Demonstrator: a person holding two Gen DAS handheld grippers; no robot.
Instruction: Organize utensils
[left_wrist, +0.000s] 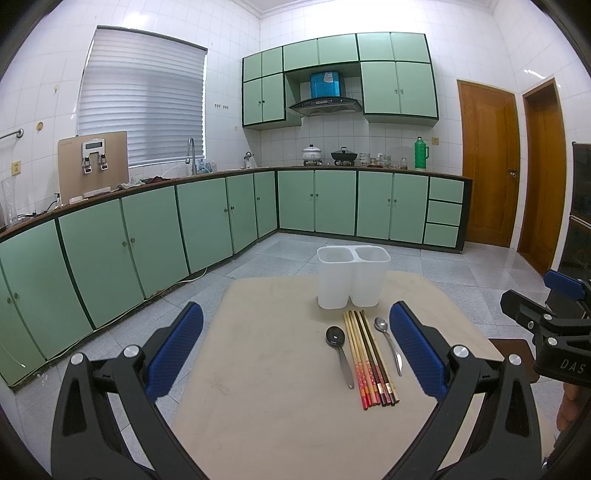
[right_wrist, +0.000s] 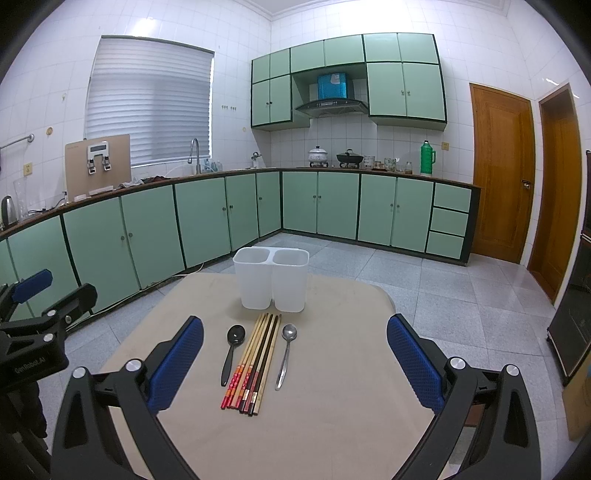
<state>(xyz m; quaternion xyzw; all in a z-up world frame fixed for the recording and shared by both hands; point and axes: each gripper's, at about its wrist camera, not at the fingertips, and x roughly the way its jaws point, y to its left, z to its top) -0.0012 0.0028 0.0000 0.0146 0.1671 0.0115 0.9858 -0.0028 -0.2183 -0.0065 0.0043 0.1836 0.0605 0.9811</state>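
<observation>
A kitchen with white tiled walls (right_wrist: 461, 48) and a pale grey speckled tile floor (right_wrist: 424, 280). Mint-green base cabinets (right_wrist: 207, 214) with dark trim run in an L along two walls under a dark countertop (right_wrist: 369, 170). Matching wall cabinets (right_wrist: 402, 88) flank a range hood (right_wrist: 332, 105) topped by a blue box. A window (right_wrist: 151, 99) on the left wall has closed white blinds. A curved tap (right_wrist: 195, 151) stands below it. Two pots, a green flask (right_wrist: 426, 158) and what look like small jars sit on the counter. Two brown wooden doors (right_wrist: 502, 170) stand at right. The light is even and cool.
</observation>
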